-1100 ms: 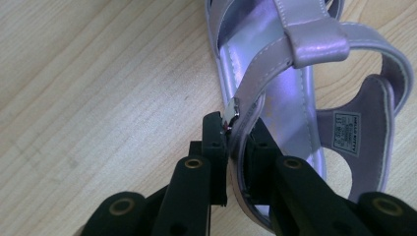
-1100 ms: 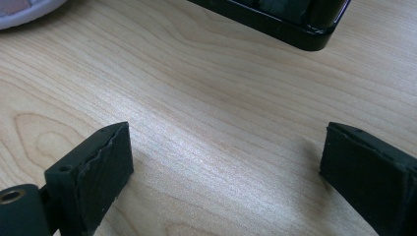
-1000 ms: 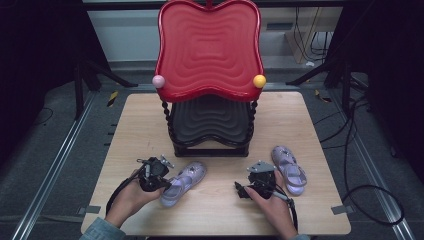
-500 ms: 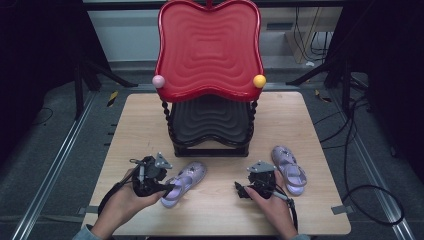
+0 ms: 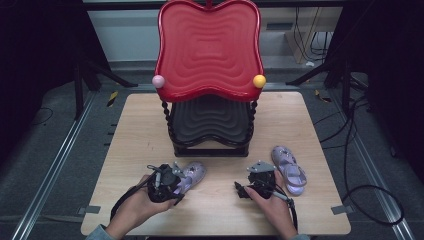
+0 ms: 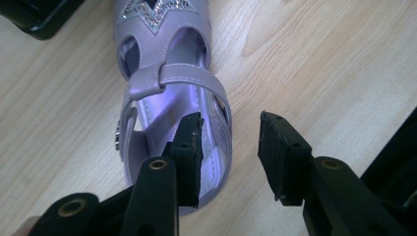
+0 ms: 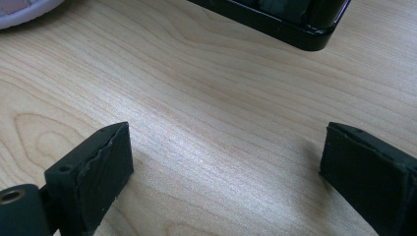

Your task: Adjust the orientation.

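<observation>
Nothing is stowed yet, as far as the frames show: both lilac strapped plastic sandals lie on the pale wooden table, and the black lower tray (image 5: pixel 212 120) of the two-tier stand looks bare. At lower left in the high view, the left gripper (image 6: pixel 230 142) has just been closing, one jaw inside the heel of the left sandal (image 6: pixel 167 83), the wall between unpinched. The right gripper (image 7: pixel 223 162) stands spread beside the other sandal (image 5: pixel 289 169).
</observation>
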